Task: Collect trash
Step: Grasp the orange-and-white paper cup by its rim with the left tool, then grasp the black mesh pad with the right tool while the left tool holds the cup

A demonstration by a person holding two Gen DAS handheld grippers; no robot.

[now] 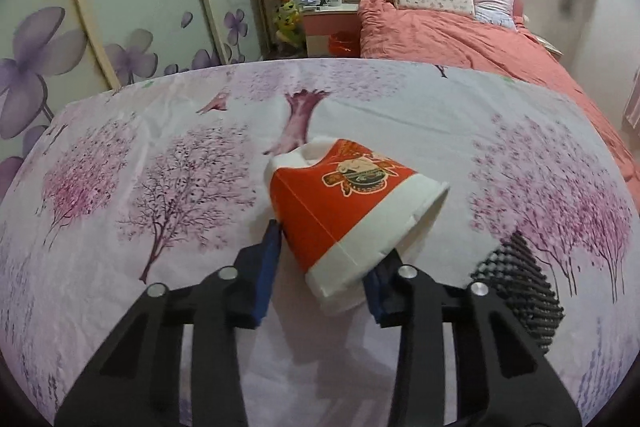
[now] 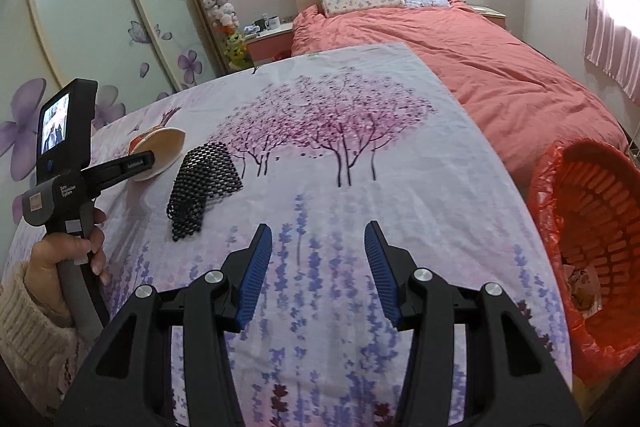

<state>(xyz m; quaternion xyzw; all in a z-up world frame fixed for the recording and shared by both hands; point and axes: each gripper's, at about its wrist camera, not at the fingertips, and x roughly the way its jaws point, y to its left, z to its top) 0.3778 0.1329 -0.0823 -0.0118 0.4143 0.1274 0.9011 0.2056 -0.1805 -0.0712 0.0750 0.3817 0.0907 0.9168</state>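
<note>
A red and white paper cup (image 1: 344,211) lies on its side on the floral tablecloth (image 1: 160,155). My left gripper (image 1: 324,255) has its blue pads on either side of the cup and grips it near the rim. The cup also shows in the right wrist view (image 2: 160,151), held by the left gripper (image 2: 136,163). A black mesh piece (image 2: 204,179) lies on the cloth just right of the cup; it shows in the left wrist view (image 1: 520,287) too. My right gripper (image 2: 318,259) is open and empty above the cloth.
A red basket lined with a red bag (image 2: 592,251) stands at the right off the table edge, with some trash inside. A bed with a pink cover (image 2: 460,59) lies behind. A wardrobe with flower doors (image 1: 120,7) is at left.
</note>
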